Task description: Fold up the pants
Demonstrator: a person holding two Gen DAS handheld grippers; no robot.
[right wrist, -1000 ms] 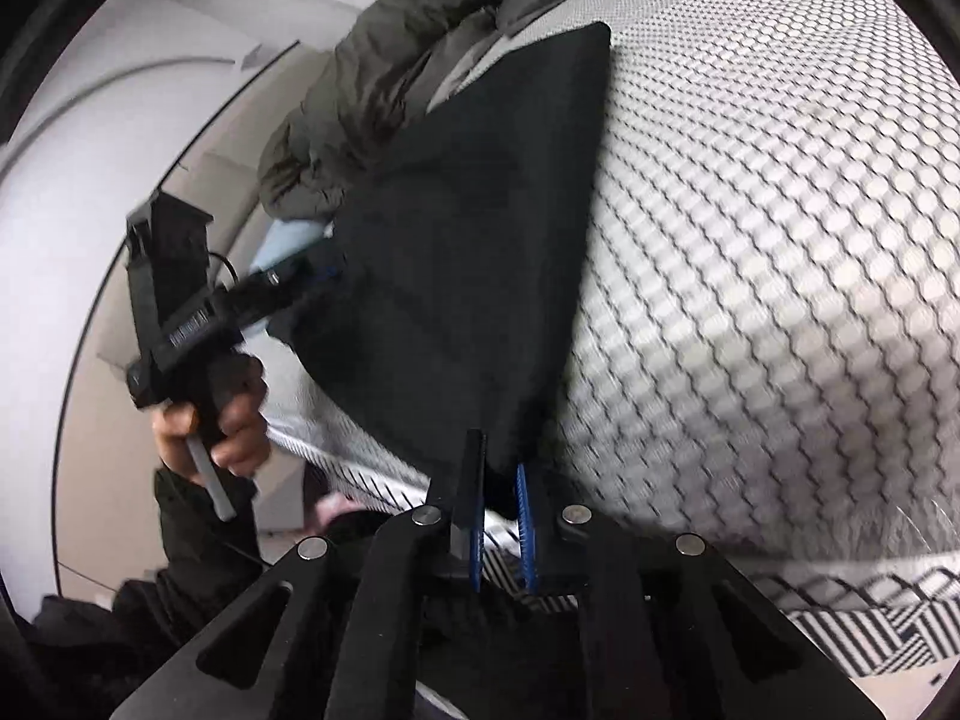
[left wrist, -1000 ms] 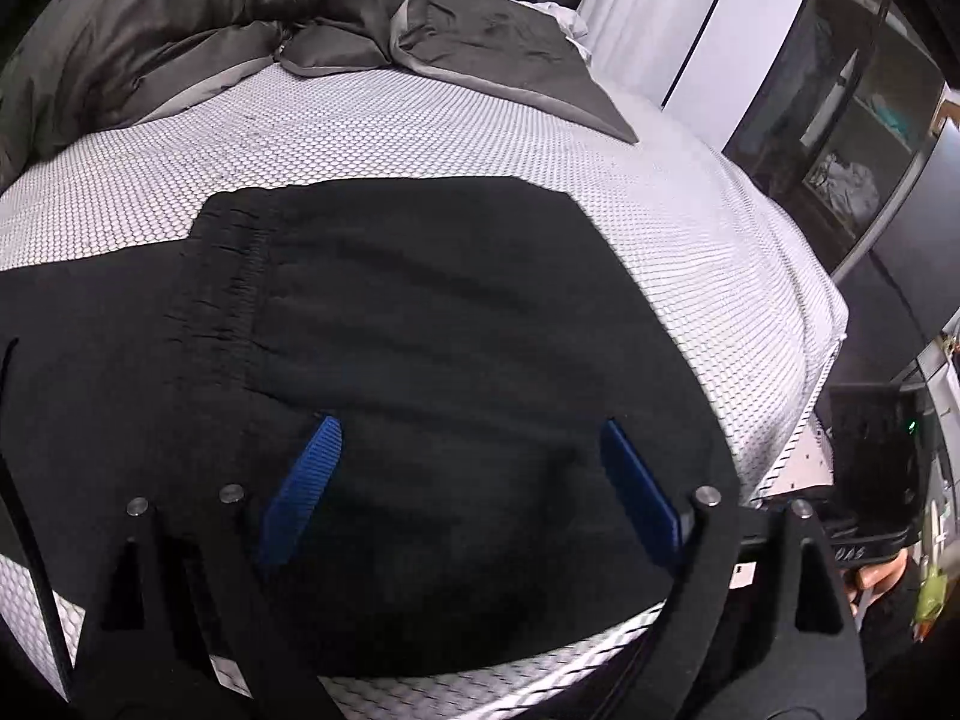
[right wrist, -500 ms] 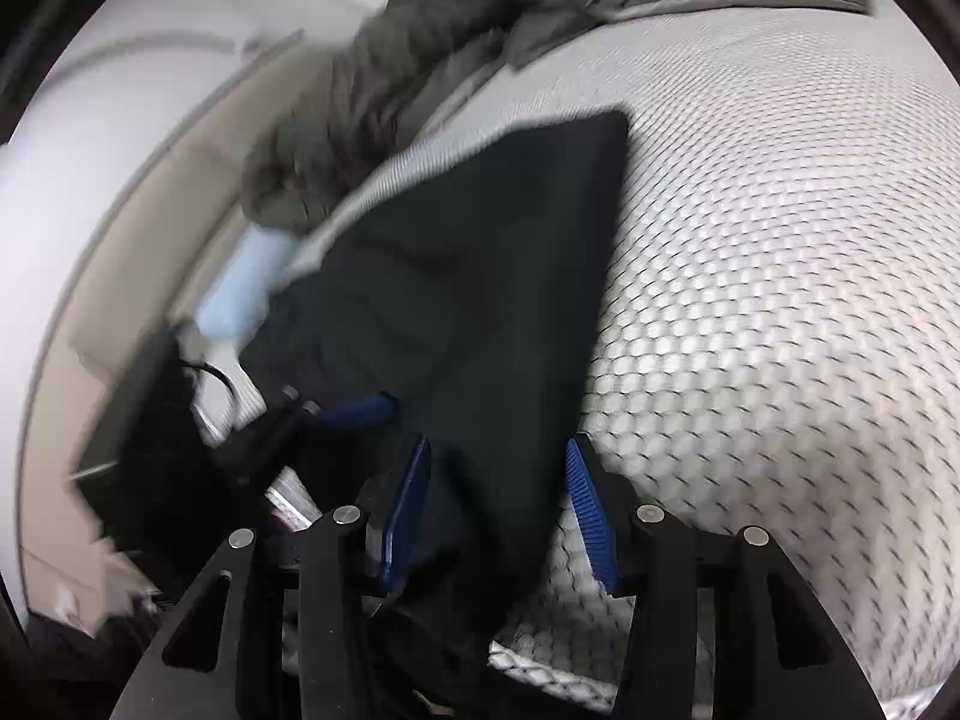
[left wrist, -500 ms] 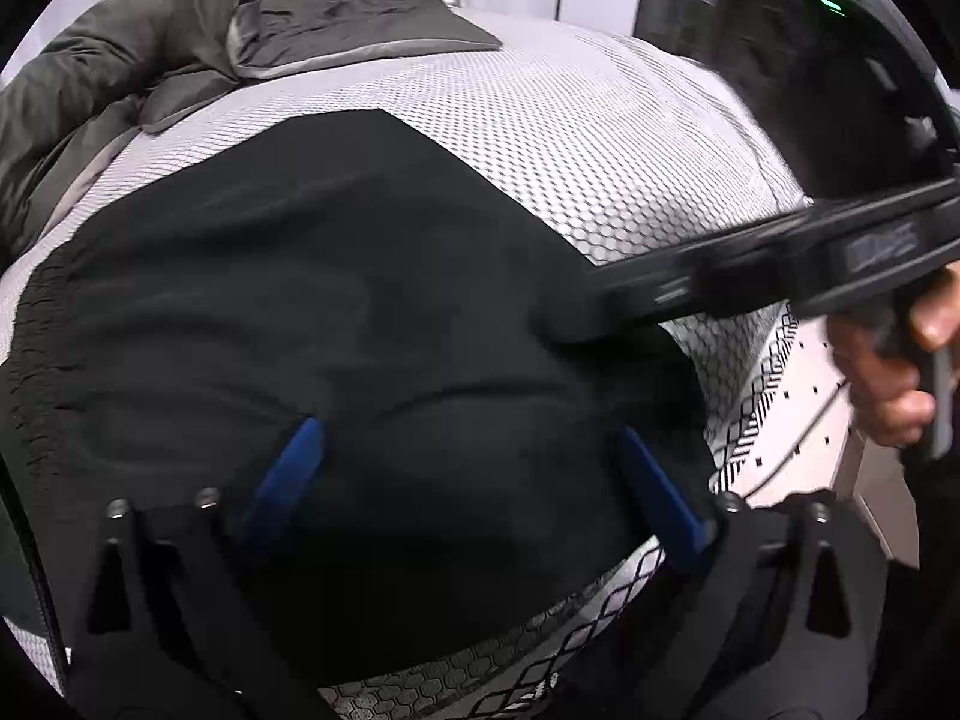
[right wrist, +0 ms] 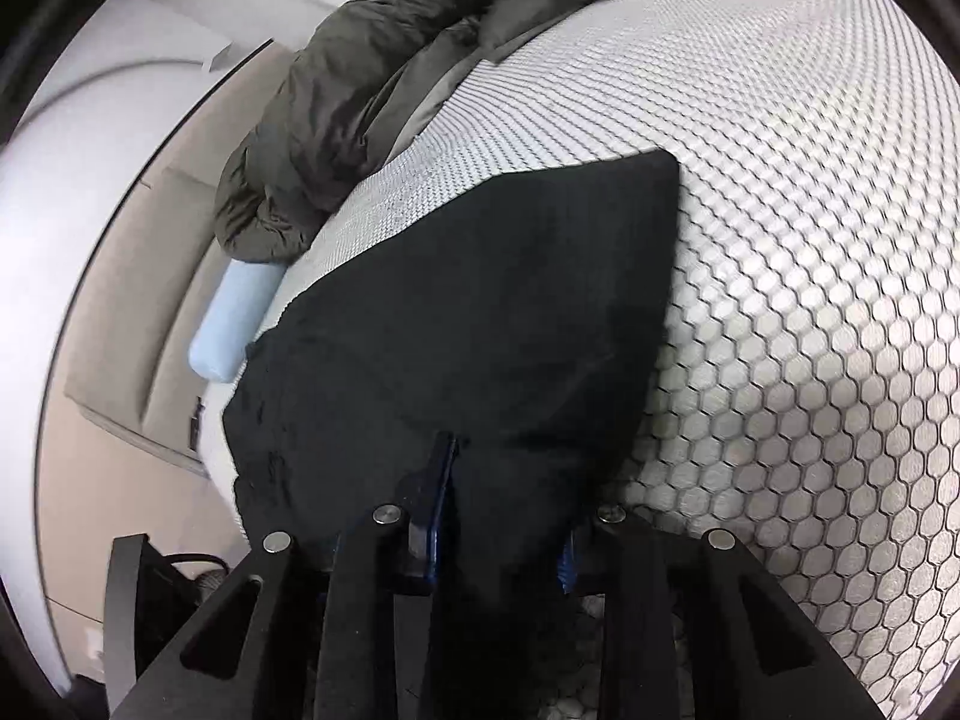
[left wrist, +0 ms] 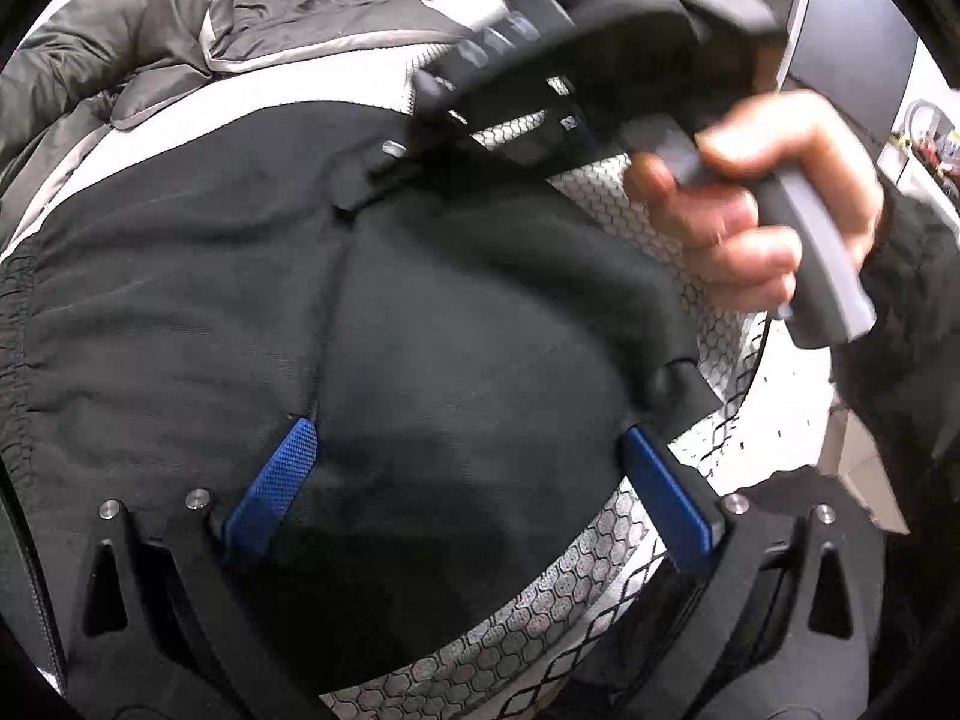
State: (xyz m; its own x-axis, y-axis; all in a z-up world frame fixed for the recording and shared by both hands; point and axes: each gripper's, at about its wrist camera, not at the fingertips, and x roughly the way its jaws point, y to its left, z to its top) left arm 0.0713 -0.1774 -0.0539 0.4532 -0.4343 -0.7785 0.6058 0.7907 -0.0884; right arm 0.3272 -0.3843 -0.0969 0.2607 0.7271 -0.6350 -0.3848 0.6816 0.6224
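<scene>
Left gripper (left wrist: 468, 480) hovers wide open over the black pants (left wrist: 252, 312) on the bed (right wrist: 810, 240), while the right gripper (right wrist: 501, 516), jaws just narrowing, seemingly carries a cloth edge across, so folding looks midway.

Honeycomb-patterned bed (right wrist: 810, 240): black pants (right wrist: 480, 312) flat, grey quilted jacket (right wrist: 360, 90) at far edge.

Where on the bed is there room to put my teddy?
The honeycomb mattress cover is bare right of the black pants, below the grey quilt. The near edge is crowded: pants and the right claw closing on a fold.
</scene>
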